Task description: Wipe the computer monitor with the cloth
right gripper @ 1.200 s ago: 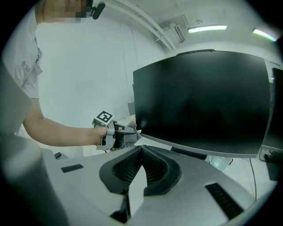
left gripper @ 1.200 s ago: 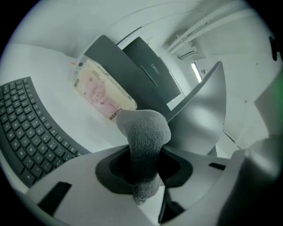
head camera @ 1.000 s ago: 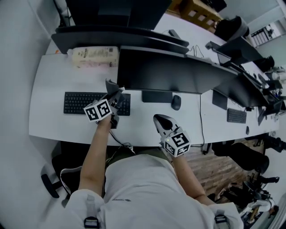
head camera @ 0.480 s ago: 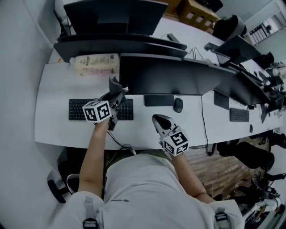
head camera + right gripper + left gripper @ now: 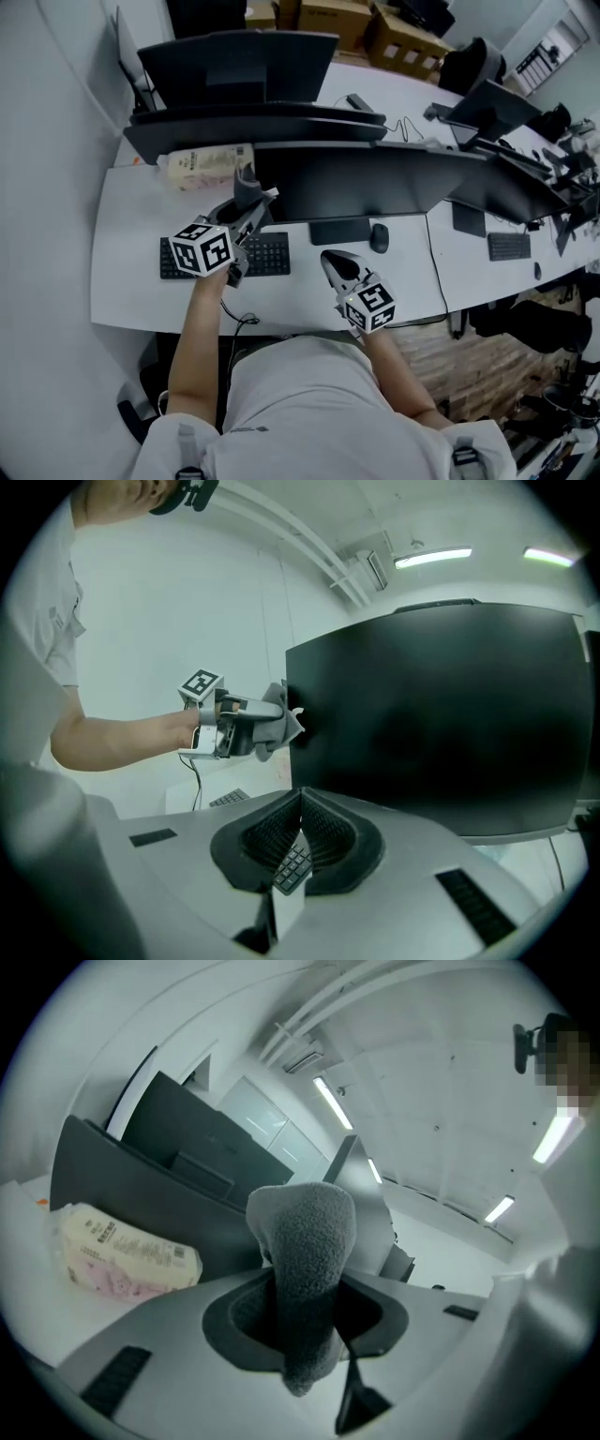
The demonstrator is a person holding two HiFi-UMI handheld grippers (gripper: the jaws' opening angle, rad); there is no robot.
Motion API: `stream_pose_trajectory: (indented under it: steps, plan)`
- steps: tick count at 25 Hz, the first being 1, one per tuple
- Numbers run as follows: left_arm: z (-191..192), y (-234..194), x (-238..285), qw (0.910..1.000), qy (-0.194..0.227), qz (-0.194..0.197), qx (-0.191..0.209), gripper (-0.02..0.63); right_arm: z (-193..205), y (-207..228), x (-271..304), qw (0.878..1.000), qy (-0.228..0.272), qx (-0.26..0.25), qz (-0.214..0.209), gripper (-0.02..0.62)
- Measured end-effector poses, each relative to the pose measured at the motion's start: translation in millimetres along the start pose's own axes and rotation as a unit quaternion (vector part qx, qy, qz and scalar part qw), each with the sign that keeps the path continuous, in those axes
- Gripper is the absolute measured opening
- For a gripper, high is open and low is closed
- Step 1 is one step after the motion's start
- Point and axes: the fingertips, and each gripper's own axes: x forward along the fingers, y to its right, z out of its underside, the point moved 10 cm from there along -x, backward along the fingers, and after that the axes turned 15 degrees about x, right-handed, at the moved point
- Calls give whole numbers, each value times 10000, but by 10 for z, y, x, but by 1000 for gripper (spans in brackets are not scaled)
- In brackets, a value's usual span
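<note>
Left gripper, arm extended and raised, clamps the grey cloth at the monitor's left edge. Right gripper hovers nearer, jaws closed, empty.

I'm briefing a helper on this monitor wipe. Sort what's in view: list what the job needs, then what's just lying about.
For the job:
- grey cloth, gripped by the left gripper
- dark monitor beside it

Lying about:
- keyboard
- mouse
- white packet on the desk
- right gripper, shut and empty, idle
</note>
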Motion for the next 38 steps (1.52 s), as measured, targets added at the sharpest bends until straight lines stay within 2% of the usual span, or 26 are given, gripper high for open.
stream_pose_trajectory:
  steps: [6, 14, 19, 23, 26, 31, 38]
  plan:
    - [-509, 215, -110, 9964, 380, 29, 752, 132, -130, 19, -9, 9998, 189, -33, -34, 9]
    - [-911, 546, -243, 9866, 833, -83, 1401, 132, -232, 27, -153, 9989, 330, -175, -275, 9]
    - [-1084, 961, -278, 9710, 907, -223, 2200, 132, -354, 105, -334, 9980, 443, -248, -389, 9]
    - [-1062, 1338, -270, 9580, 862, -357, 2713, 133, -442, 148, -543, 9969, 548, -298, -471, 9]
    - [-923, 1557, -215, 9552, 774, -376, 2831, 135, -481, 166, -716, 9961, 634, -348, -512, 9]
    - [-586, 1878, -75, 9601, 579, -248, 2723, 138, -504, 199, -1066, 9948, 787, -393, -506, 9]
    - [-211, 2315, 224, 9656, 384, -60, 2573, 140, -476, 350, -1606, 9941, 922, -509, -272, 9]
